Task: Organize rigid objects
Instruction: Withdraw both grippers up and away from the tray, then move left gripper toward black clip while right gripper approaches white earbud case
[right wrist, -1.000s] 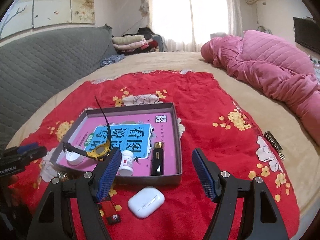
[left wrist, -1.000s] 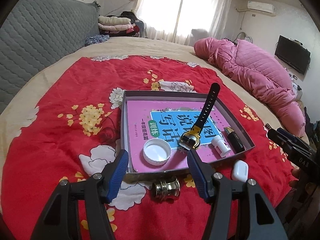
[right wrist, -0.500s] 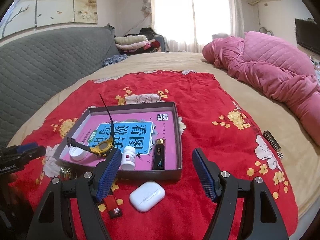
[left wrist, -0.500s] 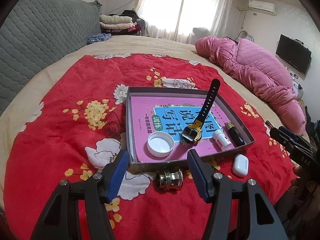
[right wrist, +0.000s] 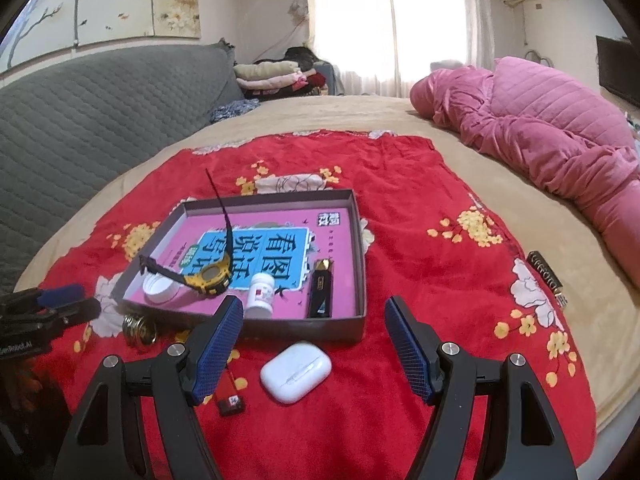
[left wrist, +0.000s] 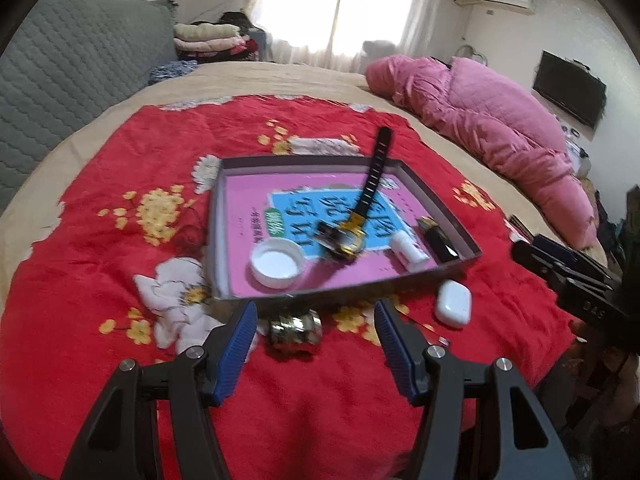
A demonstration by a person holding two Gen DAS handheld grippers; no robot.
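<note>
A shallow grey box (left wrist: 440,210) (right wrist: 358,264) lies on the red flowered cloth. It holds a pink book, a white lid (left wrist: 278,263), a black-and-yellow watch (left wrist: 348,236) (right wrist: 208,276), a small white bottle (left wrist: 408,250) (right wrist: 260,290) and a black lighter (left wrist: 438,238) (right wrist: 322,292). A brass knob (left wrist: 295,328) (right wrist: 138,330) lies just in front of the box, between the tips of my open, empty left gripper (left wrist: 314,326). A white earbud case (left wrist: 453,303) (right wrist: 296,372) lies under my open, empty right gripper (right wrist: 314,322). A red lighter (right wrist: 230,394) is partly hidden by the right gripper's left finger.
A pink quilt (right wrist: 552,140) is heaped at the right of the bed. A grey padded headboard (right wrist: 80,108) runs along the left. A small dark bar (right wrist: 546,278) lies on the cloth's right edge. Folded clothes (left wrist: 208,38) sit at the far end.
Both grippers have drawn back from the box and risen a little. The knob and earbud case now show further ahead of the fingertips. Nothing was picked up.
</note>
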